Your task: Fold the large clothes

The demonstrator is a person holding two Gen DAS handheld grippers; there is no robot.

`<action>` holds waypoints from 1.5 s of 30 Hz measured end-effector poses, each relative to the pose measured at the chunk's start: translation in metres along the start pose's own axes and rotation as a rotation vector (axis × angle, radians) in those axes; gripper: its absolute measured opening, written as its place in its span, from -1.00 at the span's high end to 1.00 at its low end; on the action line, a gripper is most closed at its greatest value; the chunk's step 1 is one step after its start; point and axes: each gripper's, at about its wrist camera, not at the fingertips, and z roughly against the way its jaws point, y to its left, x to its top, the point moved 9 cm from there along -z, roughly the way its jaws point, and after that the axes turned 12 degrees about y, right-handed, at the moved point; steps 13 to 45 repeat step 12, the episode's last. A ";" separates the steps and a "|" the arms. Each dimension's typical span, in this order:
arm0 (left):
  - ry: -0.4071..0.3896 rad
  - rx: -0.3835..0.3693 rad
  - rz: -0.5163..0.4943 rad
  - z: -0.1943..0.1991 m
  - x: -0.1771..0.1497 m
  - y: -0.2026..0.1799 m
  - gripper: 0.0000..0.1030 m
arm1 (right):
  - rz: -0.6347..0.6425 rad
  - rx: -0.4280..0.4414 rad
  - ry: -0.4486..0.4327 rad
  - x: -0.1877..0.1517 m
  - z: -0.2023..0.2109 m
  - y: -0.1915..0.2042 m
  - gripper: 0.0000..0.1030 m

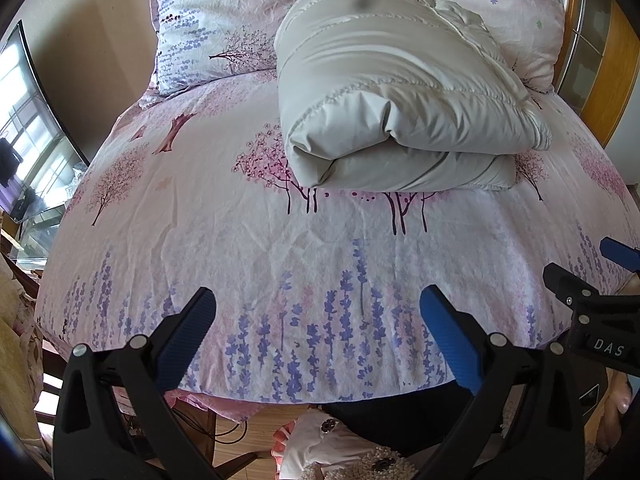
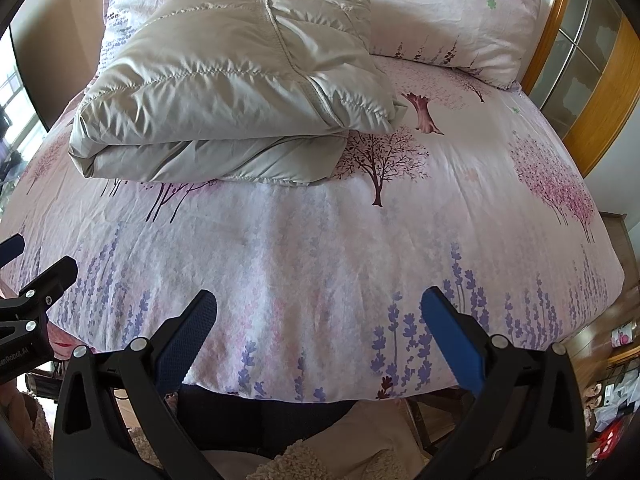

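both hand-held grippers, left [image 1: 318,314] and right [image 2: 319,314], gape empty; folded jacket [image 1: 404,96] lies well beyond them.

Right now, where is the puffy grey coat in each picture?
Left wrist view: folded coat lies upper middle to right, on the bed.
Right wrist view: coat lies upper left.
Shared landmark: the dark-trunked tree print under the coat's near edge.

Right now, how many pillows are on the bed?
2. One pillow lies at the head of the bed left of the folded jacket; the other pillow lies at the right, partly behind it. More could be hidden behind the jacket.
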 end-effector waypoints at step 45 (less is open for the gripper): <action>0.002 -0.006 -0.008 0.000 0.001 0.001 -0.96 | 0.000 -0.001 0.001 0.000 0.000 0.000 -0.97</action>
